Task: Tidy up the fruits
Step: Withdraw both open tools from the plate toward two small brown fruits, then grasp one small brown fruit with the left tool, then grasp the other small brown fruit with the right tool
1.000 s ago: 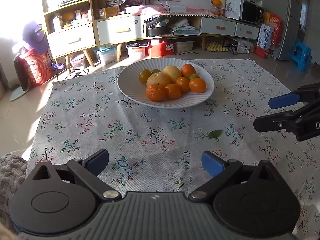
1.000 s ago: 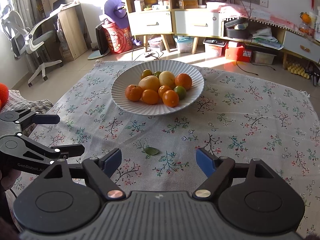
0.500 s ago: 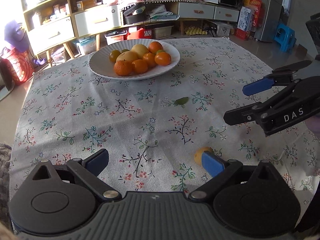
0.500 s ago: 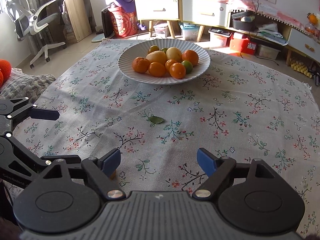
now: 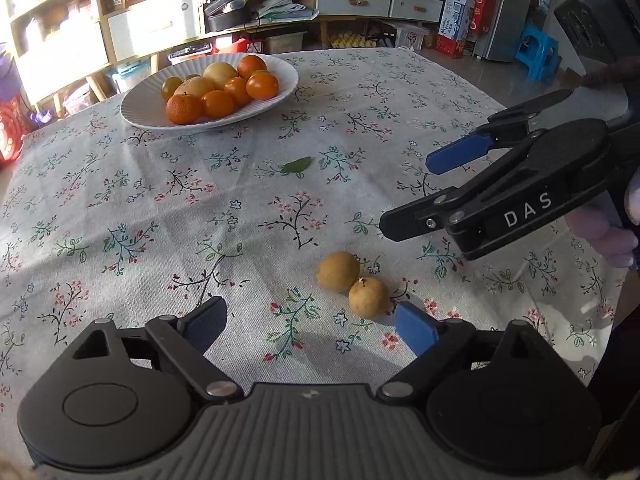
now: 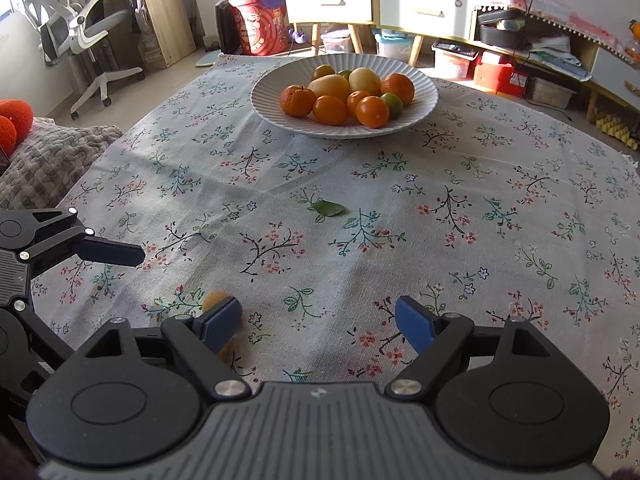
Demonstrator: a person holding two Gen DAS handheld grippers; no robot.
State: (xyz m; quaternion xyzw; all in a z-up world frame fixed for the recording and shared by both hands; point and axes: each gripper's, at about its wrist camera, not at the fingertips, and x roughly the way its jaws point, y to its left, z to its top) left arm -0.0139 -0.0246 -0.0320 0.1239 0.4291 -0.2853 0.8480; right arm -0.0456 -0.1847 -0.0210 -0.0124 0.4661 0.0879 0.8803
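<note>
The left claw (image 5: 310,322) hangs low over the tabletop (image 5: 120,200), its blue pads spread wide but closing, with only cloth between them. Just beyond its right pad (image 5: 414,326) lie two small tan fruits (image 5: 352,283), touching each other on the floral cloth; the nearer one sits right beside that pad, outside the gap, and whether it touches the pad cannot be told.

The right claw (image 6: 318,326) also points down at the cloth, spread wide and holding nothing. In its own view the same tan fruit (image 6: 214,298) shows only partly, mostly hidden behind the left pad (image 6: 220,326). From the left wrist view the right claw (image 5: 408,192) comes in from the right, above and to the right of the two fruits and apart from them, with a hand (image 5: 608,232) on its grip. From the right wrist view the left claw (image 6: 116,254) reaches in from the left edge.

Further out, near the middle of the cloth, lies a green leaf (image 6: 328,208). Well beyond it, at the far side of the tabletop, stands a white ribbed plate (image 6: 280,116) heaped with oranges (image 6: 330,110), pale yellow fruit (image 6: 364,80) and a green one (image 6: 394,104). Past the table are cabinets (image 6: 420,10), an office chair (image 6: 80,40) and a blue stool (image 5: 536,56).
</note>
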